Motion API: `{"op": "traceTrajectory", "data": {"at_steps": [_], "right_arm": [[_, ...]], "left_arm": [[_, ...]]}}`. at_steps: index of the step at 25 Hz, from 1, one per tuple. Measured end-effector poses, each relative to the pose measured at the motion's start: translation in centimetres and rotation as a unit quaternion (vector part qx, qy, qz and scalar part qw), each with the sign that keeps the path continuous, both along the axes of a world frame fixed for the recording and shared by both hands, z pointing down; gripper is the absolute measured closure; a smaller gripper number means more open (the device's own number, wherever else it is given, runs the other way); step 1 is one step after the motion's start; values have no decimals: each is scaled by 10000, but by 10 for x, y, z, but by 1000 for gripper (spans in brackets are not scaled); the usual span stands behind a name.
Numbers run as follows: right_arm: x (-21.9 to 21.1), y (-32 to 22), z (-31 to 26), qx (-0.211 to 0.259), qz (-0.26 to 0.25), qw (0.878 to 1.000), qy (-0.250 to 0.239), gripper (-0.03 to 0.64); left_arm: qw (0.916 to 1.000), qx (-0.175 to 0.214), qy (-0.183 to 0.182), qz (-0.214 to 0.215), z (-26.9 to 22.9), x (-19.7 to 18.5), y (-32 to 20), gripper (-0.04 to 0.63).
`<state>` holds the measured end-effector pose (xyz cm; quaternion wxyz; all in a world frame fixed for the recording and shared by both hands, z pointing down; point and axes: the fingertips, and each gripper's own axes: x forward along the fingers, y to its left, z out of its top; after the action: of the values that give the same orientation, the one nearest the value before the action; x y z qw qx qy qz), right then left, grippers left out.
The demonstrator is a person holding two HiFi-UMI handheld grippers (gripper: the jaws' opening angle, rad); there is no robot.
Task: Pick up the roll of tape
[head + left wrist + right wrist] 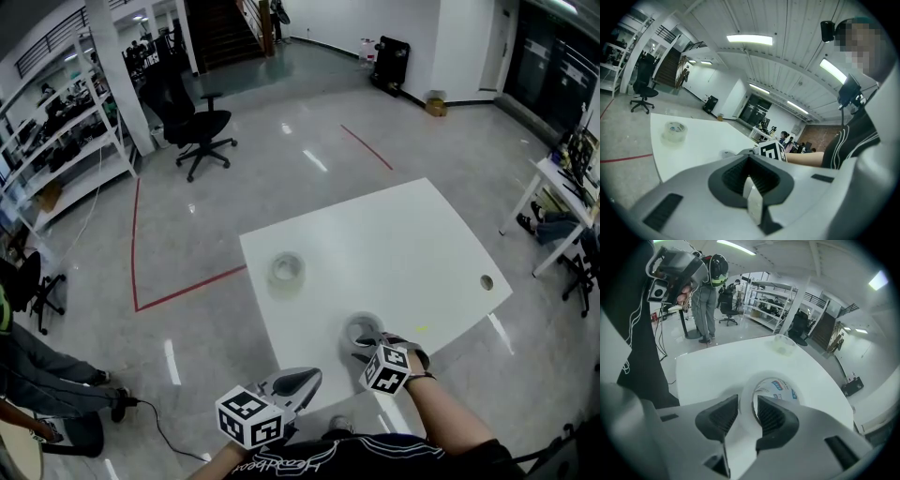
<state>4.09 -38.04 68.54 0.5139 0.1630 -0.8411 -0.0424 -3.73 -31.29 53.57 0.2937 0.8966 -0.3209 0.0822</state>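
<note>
At the near edge of the flat white table (412,234), lying flat: a clear roll of tape with a printed white core (361,326). Straddled by the right gripper (367,345), one jaw down inside the hole, the other outside the ring. Along the right gripper (747,401) itself: only a narrow gap between the jaws, filled by the wall of the roll (780,387), with the dark ribbed pads (771,416) against it on both sides. Roll resting on the table (722,362), not lifted.

Toward the far left of the table: a second clear roll of tape (286,270), also flat, well apart from the first and from both grippers. Small and far in the right gripper view (783,345), left of centre in the left gripper view (675,130).

Left gripper (298,381) just off the near edge of the table, to the left of the right one. Jaws fully together, nothing between them (750,180).

Beyond the table, on the grey floor: a black office chair (202,127).
</note>
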Motion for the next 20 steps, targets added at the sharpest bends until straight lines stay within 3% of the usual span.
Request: {"op": "traceTrajectory", "data": {"at_steps": [6, 14, 17, 20], "right_arm": [[-5, 4, -2, -216, -162, 9996, 12, 515], [-4, 0, -4, -288, 95, 9994, -166, 521], [-1, -3, -13, -452, 508, 9962, -545, 522], [-3, -3, -34, -692, 1180, 9807, -1399, 522]], "left_arm": [[10000, -2, 15, -3, -3, -1, 1, 592], [10000, 61, 7, -19, -10, -4, 3, 592], [10000, 83, -12, 1, -14, -5, 4, 592], [9999, 130, 0, -28, -17, -9, 5, 592]]}}
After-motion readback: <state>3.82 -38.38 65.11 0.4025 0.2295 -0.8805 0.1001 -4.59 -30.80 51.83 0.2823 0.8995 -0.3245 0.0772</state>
